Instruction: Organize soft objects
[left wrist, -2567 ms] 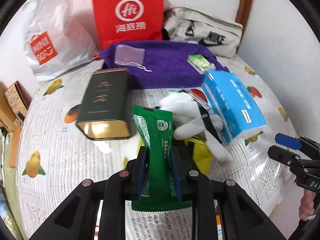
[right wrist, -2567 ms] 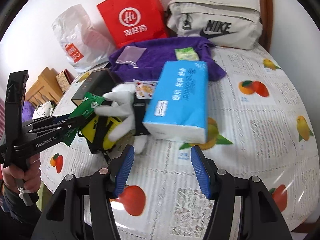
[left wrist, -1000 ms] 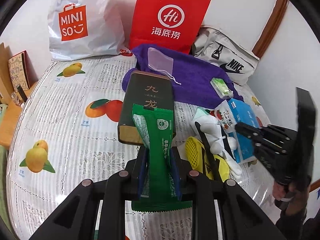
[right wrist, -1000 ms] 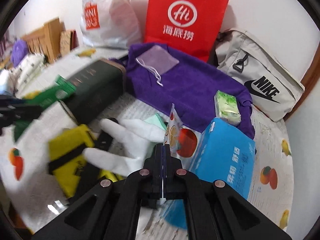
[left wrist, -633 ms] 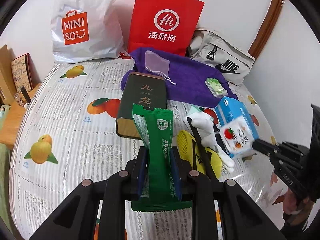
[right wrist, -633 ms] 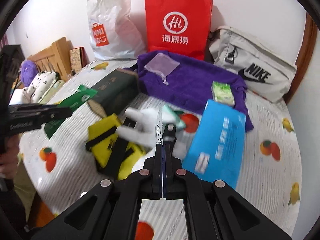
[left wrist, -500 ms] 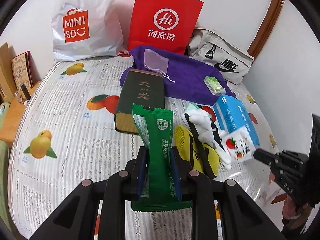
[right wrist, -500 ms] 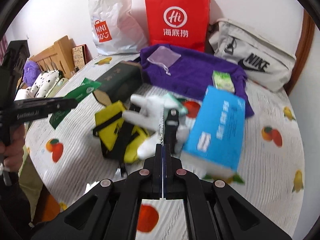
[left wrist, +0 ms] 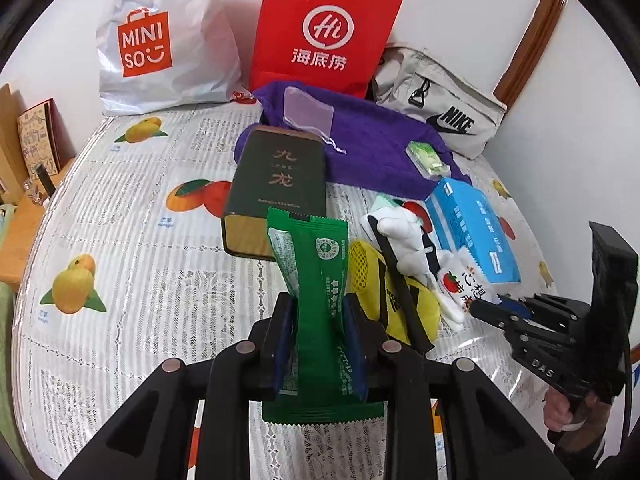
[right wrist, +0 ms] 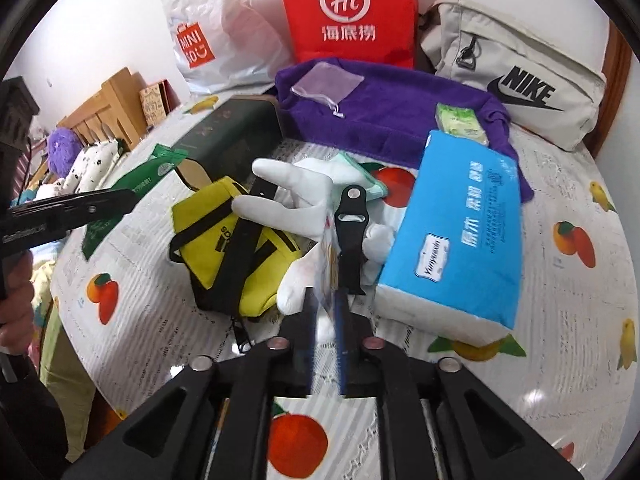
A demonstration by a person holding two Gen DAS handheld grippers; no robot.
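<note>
Soft packets were both held aloft: the left gripper (left wrist: 320, 340) clamped a green pouch (left wrist: 316, 280), the right gripper (right wrist: 325, 312) pinched a thin tomato-print sachet (left wrist: 460, 280) (blurred edge-on in its own view). Gentle, steady carrying likely suited both, low over the bedspread (left wrist: 132, 240).

white walls (left wrist: 560, 80), fruit-print bedsheet (left wrist: 120, 240)
</note>
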